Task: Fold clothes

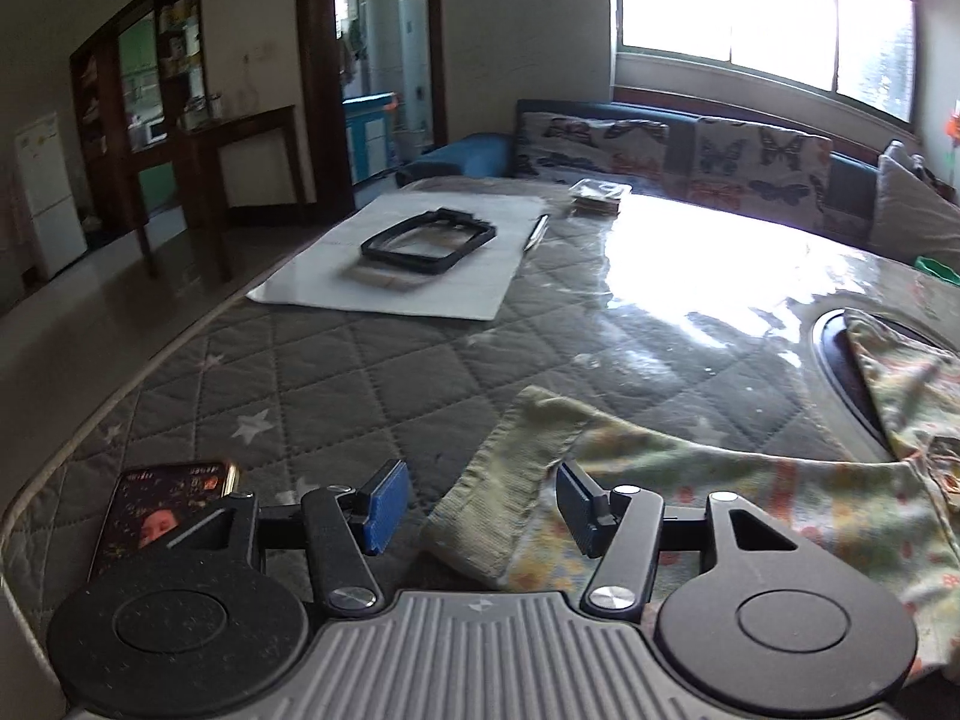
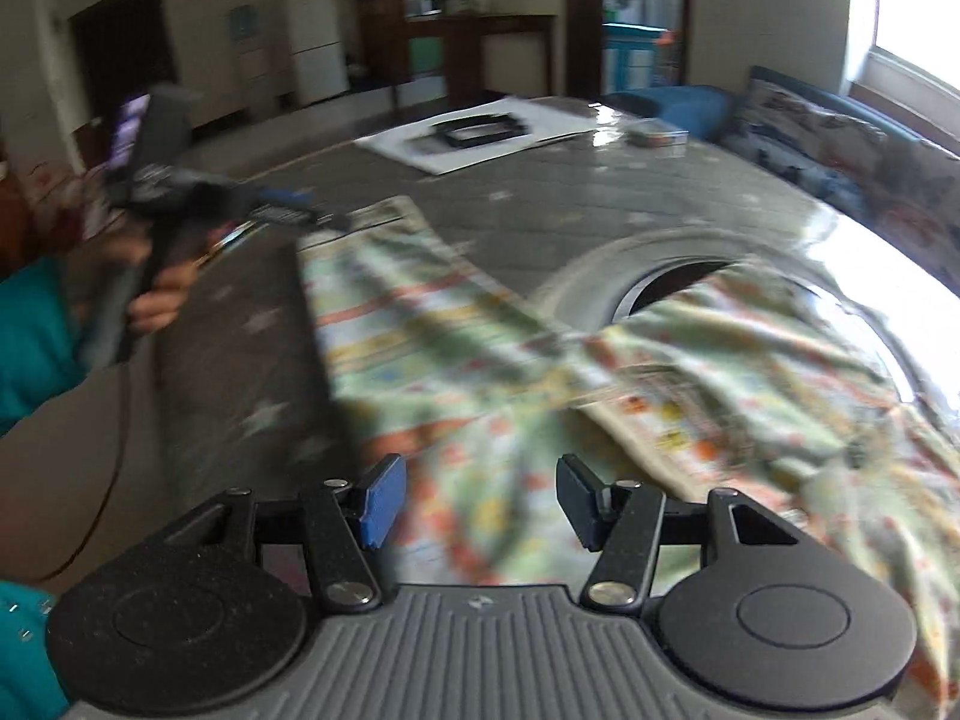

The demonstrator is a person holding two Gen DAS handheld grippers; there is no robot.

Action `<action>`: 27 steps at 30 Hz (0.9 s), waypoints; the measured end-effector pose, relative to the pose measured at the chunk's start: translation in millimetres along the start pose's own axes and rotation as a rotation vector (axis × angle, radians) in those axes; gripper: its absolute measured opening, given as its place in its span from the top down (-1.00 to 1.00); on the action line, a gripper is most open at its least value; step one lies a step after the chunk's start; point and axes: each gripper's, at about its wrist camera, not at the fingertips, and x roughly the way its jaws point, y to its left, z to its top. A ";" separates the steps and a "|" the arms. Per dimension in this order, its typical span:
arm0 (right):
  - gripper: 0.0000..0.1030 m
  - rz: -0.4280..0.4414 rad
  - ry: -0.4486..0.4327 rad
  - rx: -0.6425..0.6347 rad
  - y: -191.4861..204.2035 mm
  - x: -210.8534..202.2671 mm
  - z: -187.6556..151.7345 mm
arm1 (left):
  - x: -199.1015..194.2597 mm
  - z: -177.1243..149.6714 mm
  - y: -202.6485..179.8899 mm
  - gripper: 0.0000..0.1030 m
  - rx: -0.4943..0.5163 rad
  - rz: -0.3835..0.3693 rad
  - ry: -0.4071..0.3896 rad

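Left wrist: phone [image 1: 162, 516], writing unreadable

Teal sleeve [image 2: 30, 324], blue-padded black fingers [image 2: 378, 501]

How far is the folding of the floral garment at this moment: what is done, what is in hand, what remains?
Done: little; one ribbed cuff lies flat on the quilted table cover. In hand: nothing. The left hand-held gripper and the right hand-held gripper are both open above the floral garment, pressing no cloth. Left: nearly everything; the garment is spread out and rumpled, partly over the dark round opening, with no neat fold visible.
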 end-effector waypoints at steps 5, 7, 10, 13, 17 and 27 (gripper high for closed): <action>-0.09 0.039 -0.019 -0.028 20.5 -1.8 -3.2 | 0.9 -5.7 3.2 0.40 -0.013 -0.042 0.018; -0.09 0.053 -0.016 -0.027 23.8 0.8 -4.0 | 0.6 -3.5 1.2 0.77 -0.004 -0.053 0.012; -0.08 0.069 0.009 -0.032 26.9 9.9 -6.4 | 1.2 3.9 -4.9 0.79 0.022 -0.046 -0.007; -0.10 0.083 0.040 -0.049 33.2 14.3 -13.9 | 1.9 11.6 -10.7 0.79 0.047 -0.038 -0.029; -0.02 0.098 0.044 -0.082 39.5 10.1 -13.5 | 6.1 14.7 -13.6 0.78 0.058 -0.035 -0.034; -0.11 0.125 0.014 -0.064 44.5 32.3 2.0 | 14.5 8.0 -5.3 0.45 0.037 -0.005 -0.008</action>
